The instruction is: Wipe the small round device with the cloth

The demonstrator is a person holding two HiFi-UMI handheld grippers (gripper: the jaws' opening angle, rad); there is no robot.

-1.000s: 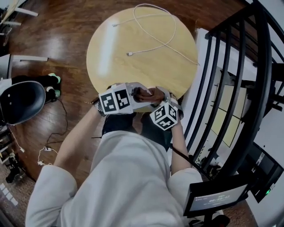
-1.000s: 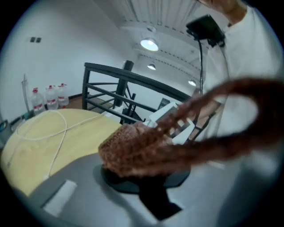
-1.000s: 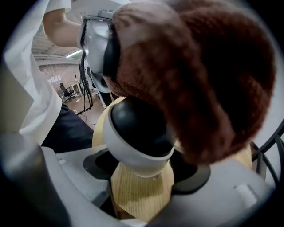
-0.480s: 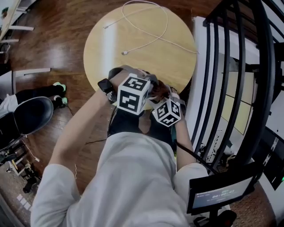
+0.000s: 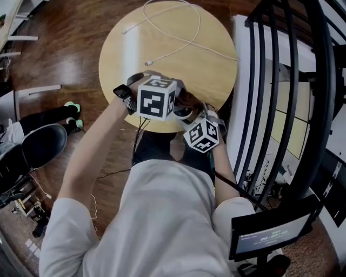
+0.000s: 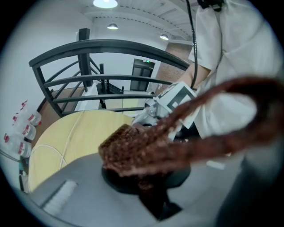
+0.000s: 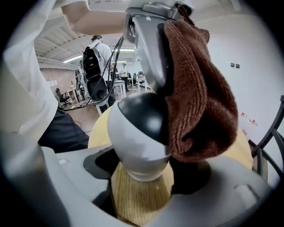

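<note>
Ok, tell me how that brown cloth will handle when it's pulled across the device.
Probably floppy: the cloth hangs in a slack fold from the left tongs and seems to drape against the device. Its coarse knit looks grippy, so it should drag rather than slip.

A round light-wood table (image 5: 216, 81) stands on a dark, glossy wooden plank floor (image 5: 59, 48), a thin white cable (image 5: 150, 63) looped across its top. A black metal railing (image 5: 281, 97) of curved bars rises just to the table's right, over pale wall panels. To the table's left sits a black rounded chair seat (image 5: 40, 143), and on its near right side a small dark screen (image 5: 270, 235) glows, while above the table round ceiling lamps (image 6: 105, 3) shine from a white ceiling and an open office area of desks and chairs (image 7: 66, 95) stretches beyond its edge.
</note>
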